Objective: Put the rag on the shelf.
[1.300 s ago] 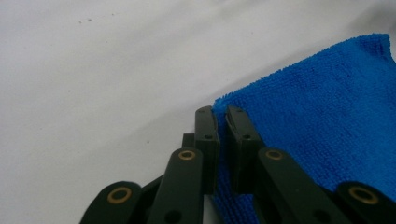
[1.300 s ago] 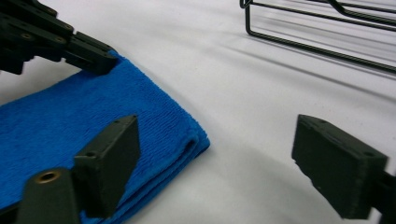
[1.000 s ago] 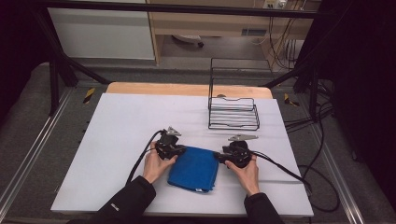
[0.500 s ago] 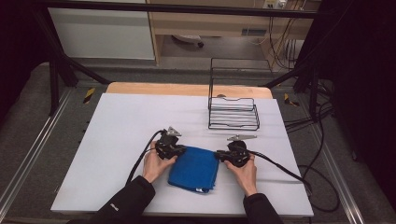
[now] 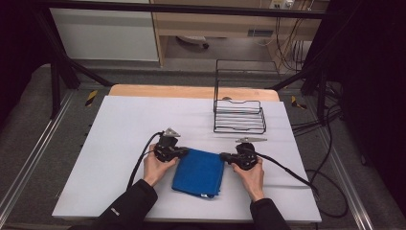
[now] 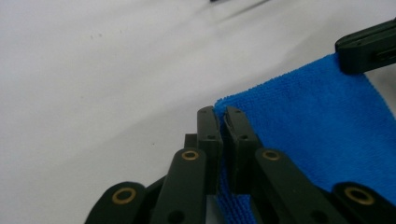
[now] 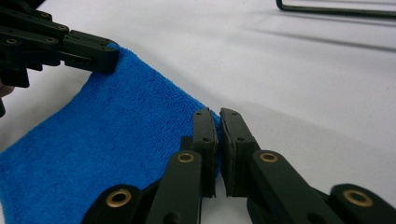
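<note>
Looking down on the white table point(image 5: 129, 143), I've got the black wire rack point(image 5: 239, 115) standing at the far right, well apart from the work. Nearer the front edge lies the folded blue microfibre cloth point(image 5: 198, 172), flat on the tabletop between my two hands. The left hand point(image 5: 155, 167) sits at the cloth's far left corner, the right hand point(image 5: 251, 175) at its far right corner. Left gripper point(image 6: 220, 116): jaws clenched, with the cloth's corner pinched between the pads, blue pile showing in the narrow slit. Right gripper point(image 7: 218, 119): its jaws have just been closing and now stand clamped on the opposite corner, the cloth's edge caught between them. In each gripper view I can see the other gripper biting the cloth's far corner across the blue surface. A cable trails from each gripper across the table.
</note>
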Demonstrator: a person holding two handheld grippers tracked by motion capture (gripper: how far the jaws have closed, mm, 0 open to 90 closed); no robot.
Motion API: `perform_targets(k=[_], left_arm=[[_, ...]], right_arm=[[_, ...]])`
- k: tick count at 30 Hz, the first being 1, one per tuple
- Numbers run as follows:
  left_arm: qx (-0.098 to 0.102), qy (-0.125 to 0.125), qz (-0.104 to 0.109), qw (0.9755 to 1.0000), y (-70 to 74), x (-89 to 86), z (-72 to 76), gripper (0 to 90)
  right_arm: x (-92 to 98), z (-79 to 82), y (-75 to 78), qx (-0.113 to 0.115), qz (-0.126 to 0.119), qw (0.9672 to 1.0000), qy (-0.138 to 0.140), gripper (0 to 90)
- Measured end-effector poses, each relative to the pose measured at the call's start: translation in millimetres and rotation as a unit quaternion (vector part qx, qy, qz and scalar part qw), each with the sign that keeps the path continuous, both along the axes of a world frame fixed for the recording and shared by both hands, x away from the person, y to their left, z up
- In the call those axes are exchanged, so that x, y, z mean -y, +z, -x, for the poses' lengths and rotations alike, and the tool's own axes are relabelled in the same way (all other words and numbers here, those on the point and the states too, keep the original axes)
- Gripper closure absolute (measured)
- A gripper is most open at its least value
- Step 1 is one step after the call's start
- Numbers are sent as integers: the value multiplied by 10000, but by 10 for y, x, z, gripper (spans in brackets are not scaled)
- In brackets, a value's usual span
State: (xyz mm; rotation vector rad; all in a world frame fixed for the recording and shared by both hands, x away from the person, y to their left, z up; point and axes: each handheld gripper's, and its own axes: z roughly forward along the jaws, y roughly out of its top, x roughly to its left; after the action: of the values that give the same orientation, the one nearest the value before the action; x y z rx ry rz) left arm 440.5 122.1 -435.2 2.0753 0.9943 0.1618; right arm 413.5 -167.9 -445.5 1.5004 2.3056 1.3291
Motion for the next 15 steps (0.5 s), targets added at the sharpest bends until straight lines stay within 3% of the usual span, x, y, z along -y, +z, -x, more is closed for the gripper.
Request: perform_targets(k=[8,15], left_arm=[[214,-32,186,9996,149,-77,86,859],[398,-83,324,9986,261,-140,176,858]], right_arm=[[38,50,114,207,-276,9994,64,860],[11,114,241,540,-261,9981,161,861]])
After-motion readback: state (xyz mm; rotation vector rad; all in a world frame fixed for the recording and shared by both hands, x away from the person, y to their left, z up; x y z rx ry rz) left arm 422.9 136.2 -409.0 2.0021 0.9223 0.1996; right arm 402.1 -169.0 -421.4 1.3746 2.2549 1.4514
